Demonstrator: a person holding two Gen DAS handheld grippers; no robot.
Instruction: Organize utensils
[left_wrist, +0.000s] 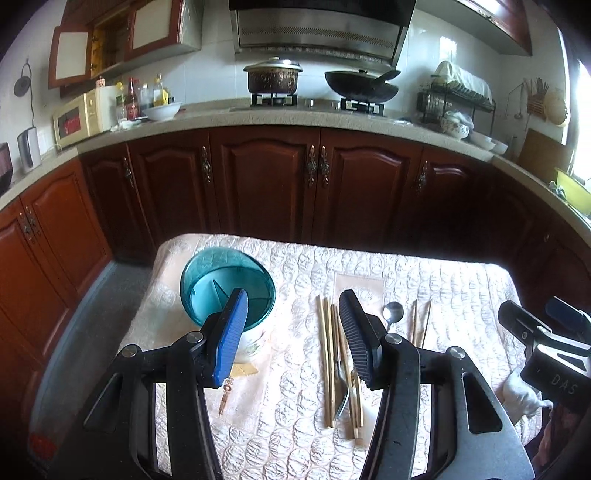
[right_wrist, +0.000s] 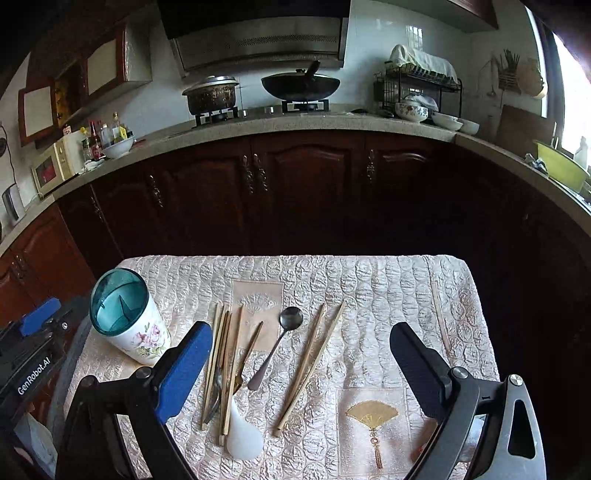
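Both the left gripper (left_wrist: 291, 328) and the right gripper (right_wrist: 299, 365) have wide-open, empty jaws above the desk (right_wrist: 406, 280), so picking chopsticks (right_wrist: 221, 354) from the middle for the cup (right_wrist: 127, 317) at the left edge seems next.

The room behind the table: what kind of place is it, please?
A home kitchen, most likely. A lidded pot and a wok sit on a gas stove under a range hood, and a dish rack with bowls stands on the counter.
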